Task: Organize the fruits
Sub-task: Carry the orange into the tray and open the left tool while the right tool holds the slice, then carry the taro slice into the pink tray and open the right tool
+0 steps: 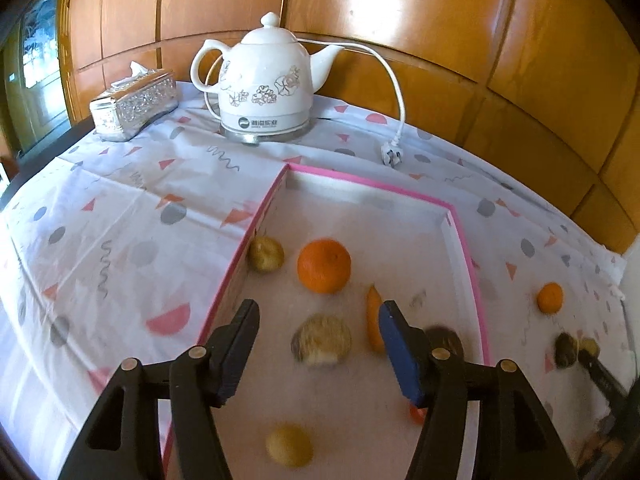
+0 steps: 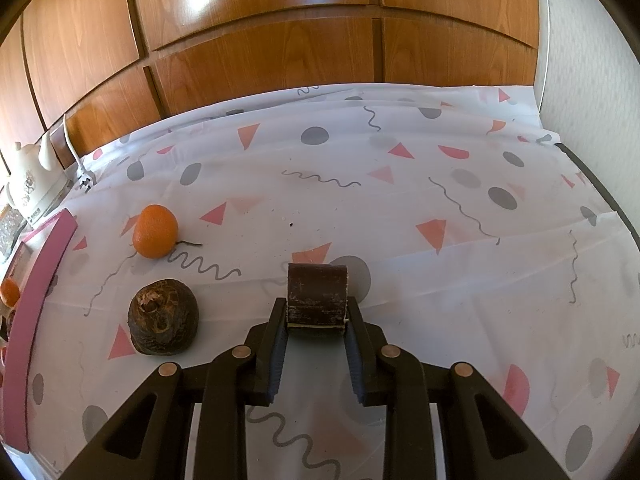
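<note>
The left gripper (image 1: 316, 344) hangs over the pink-rimmed box (image 1: 468, 240) with its jaws spread wide and nothing between them. Inside the box lie an orange (image 1: 324, 266), a yellowish round fruit (image 1: 265, 255) against the left wall, a blurred tan fruit (image 1: 322, 340) between the fingers in the view, an orange wedge-shaped piece (image 1: 374, 320) beside the blue-padded finger, a dark fruit (image 1: 446, 340) partly hidden behind that finger, and another yellowish fruit (image 1: 289, 445) near the bottom edge. The right gripper (image 2: 316, 332) is clamped on a dark brown cylindrical piece (image 2: 317, 294), pale at its cut end, held just above or on the patterned tablecloth (image 2: 400, 220); which of the 2 cannot be told. To its left on the cloth sit a dark round fruit with a fibrous top (image 2: 163, 317) and, farther back, a small orange (image 2: 155, 231), both outside the box and near its pink edge. Behind the box stands a white ceramic kettle (image 1: 264, 80) with a grey flower pattern; its base carries a round logo and Chinese characters too small to read surely. Its white cord and plug (image 1: 390, 155) lie on the cloth, and a silver embossed tissue box (image 1: 134, 106) sits to the kettle's left, before the wooden wall panels (image 1: 440, 20).
</note>
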Motion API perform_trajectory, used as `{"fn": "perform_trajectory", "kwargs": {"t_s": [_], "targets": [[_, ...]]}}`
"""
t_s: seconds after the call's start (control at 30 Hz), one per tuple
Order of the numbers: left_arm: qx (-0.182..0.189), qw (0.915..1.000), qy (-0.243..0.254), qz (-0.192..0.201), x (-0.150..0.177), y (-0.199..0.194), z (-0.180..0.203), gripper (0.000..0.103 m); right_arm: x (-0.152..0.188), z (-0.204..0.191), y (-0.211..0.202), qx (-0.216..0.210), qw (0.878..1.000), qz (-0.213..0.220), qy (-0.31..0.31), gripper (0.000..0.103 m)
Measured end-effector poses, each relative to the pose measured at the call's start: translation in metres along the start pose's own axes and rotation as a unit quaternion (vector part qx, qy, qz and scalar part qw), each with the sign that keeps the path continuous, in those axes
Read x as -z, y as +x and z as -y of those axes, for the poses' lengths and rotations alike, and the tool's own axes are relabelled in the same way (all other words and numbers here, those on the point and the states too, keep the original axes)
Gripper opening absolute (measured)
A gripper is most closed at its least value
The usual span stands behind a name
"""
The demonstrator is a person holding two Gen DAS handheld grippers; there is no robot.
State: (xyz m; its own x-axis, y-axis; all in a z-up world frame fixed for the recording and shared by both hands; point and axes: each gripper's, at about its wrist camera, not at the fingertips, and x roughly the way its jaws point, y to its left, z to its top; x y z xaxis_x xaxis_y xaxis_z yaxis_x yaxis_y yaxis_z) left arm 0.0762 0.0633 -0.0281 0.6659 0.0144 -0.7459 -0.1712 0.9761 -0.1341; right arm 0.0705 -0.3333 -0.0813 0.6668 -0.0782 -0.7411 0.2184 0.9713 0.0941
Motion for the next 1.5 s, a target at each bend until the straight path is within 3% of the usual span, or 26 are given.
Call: {"fn": "perform_trajectory", "kwargs": {"t_s": [0.27, 0.8, 1.2, 1.5], "targets": [[-0.005, 0.9993, 0.026, 0.025, 0.014, -0.027, 0.004, 0.072, 0.000, -0.002, 0.000, 0.005, 1.000, -0.001, -0.004, 0.027], [-0.009, 0.9991, 0.016, 0.037, 0.025, -0.047, -0.015, 0.073, 0.000, -0.003, 0.001, 0.010, 1.000, -0.009, -0.008, 0.027], [-0.008, 0.9988, 0.020, 0.044, 0.031, -0.054, -0.020, 0.080, 0.003, -0.017, -0.006, 0.050, 0.998, -0.012, -0.031, 0.026], [-0.013, 0.9992, 0.011, 0.036, 0.033, -0.048, -0.025, 0.080, 0.007, -0.039, -0.030, 0.013, 0.999, 0.012, -0.041, 0.026]]}}
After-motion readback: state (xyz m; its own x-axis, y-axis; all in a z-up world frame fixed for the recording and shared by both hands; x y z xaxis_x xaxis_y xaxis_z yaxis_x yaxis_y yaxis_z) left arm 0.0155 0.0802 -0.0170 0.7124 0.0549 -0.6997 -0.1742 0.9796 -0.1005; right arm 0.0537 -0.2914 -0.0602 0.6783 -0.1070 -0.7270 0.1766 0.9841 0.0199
